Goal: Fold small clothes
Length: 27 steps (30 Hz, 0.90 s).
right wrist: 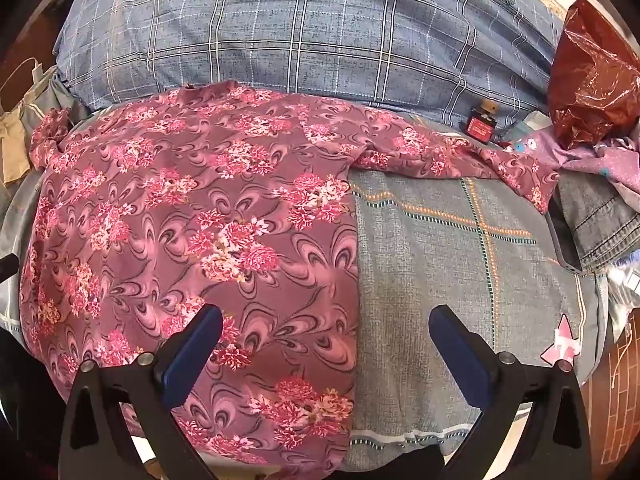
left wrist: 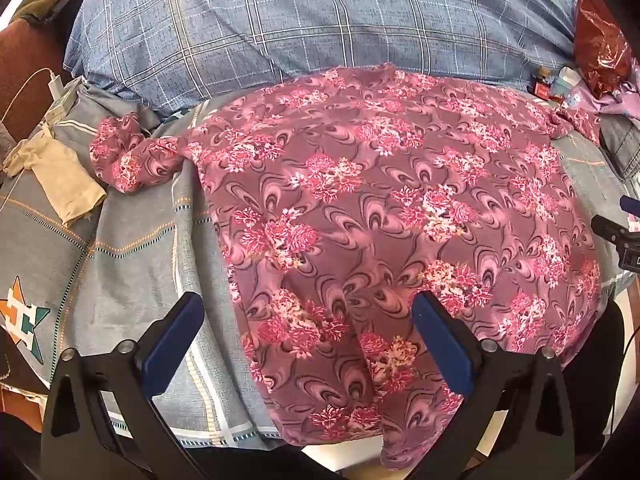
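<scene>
Both tools hang released, fingers spread wide with nothing between the pads. The floral garment (left wrist: 380, 200) lies spread flat on the bed's grey sheet (left wrist: 132, 248), directly ahead of and beneath the left tool (left wrist: 308, 344), whose right finger sits over the cloth while its left finger is over bare sheet. The right tool (right wrist: 326, 350) straddles the garment's side edge, left finger over the fabric, right finger over sheet. One bunched sleeve (left wrist: 128, 156) lies ahead-left of the left tool; the other sleeve (right wrist: 480, 160) stretches ahead-right of the right tool. Beyond the garment lies a blue plaid pillow (right wrist: 304, 40). Crowding the far right are a red plastic bag (right wrist: 592, 76), a small red bottle (right wrist: 480, 124), denim (right wrist: 600, 216) and a phone (right wrist: 564, 240); far left, a beige cloth (left wrist: 60, 176) and a charger (left wrist: 54, 86).
</scene>
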Tool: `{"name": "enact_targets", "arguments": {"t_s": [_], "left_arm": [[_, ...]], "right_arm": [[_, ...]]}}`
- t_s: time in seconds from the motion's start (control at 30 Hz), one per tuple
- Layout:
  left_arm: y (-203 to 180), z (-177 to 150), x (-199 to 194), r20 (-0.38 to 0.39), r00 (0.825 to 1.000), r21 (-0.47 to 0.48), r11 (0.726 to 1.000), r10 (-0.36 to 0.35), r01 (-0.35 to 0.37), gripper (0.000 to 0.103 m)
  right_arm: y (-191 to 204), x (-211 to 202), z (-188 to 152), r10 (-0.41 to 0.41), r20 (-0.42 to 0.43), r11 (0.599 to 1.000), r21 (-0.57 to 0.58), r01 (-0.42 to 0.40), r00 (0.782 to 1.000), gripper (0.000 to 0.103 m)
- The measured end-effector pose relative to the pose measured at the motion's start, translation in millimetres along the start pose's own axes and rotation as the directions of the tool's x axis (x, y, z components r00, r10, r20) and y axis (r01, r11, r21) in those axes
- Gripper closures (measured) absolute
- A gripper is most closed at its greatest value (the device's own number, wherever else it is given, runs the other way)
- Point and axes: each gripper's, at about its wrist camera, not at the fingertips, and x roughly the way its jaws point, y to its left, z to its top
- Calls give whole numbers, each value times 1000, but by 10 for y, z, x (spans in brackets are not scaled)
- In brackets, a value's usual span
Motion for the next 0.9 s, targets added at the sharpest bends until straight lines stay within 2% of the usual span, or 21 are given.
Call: {"name": "enact_targets", "arguments": {"t_s": [0.4, 0.67, 0.73, 0.9], "left_arm": [[44, 74, 58, -19, 1000, -37, 999, -8, 7, 0], [41, 82, 96, -43, 999, -25, 1000, 16, -17, 0], [44, 81, 104, -37, 998, -7, 999, 42, -43, 0], [23, 100, 145, 20, 1000, -47, 999, -24, 24, 0]], "right_arm": [[-116, 55, 72, -4, 6, 1000, 24, 4, 1000, 0], [-145, 88, 81, -14, 4, 999, 29, 14, 1000, 0], [-145, 94, 82, -13, 2, 999, 30, 13, 1000, 0], [-145, 108, 77, -15, -1, 999, 33, 15, 1000, 0]]}}
